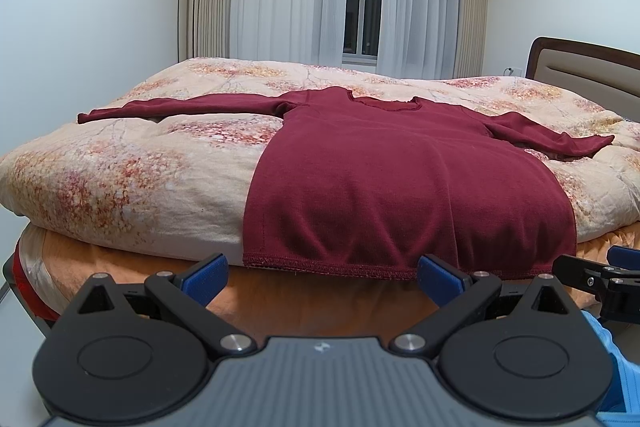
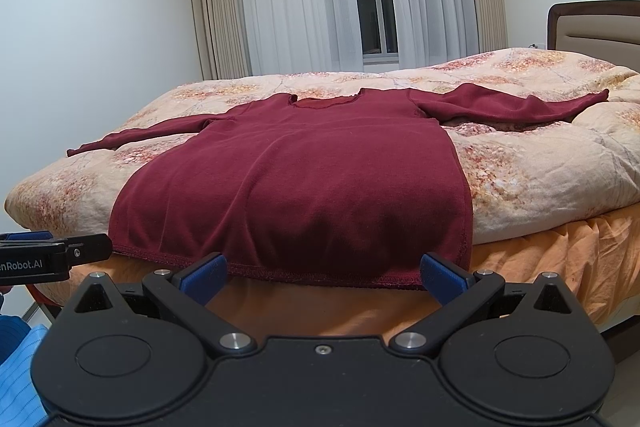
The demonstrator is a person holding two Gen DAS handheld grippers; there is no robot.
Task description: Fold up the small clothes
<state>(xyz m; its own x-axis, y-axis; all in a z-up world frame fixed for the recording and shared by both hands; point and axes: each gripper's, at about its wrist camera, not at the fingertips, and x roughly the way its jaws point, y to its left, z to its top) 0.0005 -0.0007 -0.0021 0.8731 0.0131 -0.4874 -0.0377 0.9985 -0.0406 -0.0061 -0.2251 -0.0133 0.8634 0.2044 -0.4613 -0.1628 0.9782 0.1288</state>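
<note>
We see the maroon shirt (image 1: pixel 400 179) spread flat mid-frame on the floral quilt (image 1: pixel 120 163). Left gripper (image 1: pixel 322 277) and right gripper (image 2: pixel 322 277) both wide apart, empty, near the hem.

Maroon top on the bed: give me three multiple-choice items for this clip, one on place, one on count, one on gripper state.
1. Where does the maroon top lie?
A. Flat on the floral duvet, hem at the near edge
B. Bunched against the headboard
C. On the floor

2. How many sleeves lie spread outward?
A. None
B. One
C. Two

3. How do the grippers stand?
A. Both shut on the hem
B. Both open, holding nothing
C. One open, one shut

Answers:
1 A, the body lies smooth with its hem draped over the duvet's front.
2 C, one sleeve stretches to each side.
3 B, the left gripper and right gripper show wide jaws, short of the cloth.
</note>
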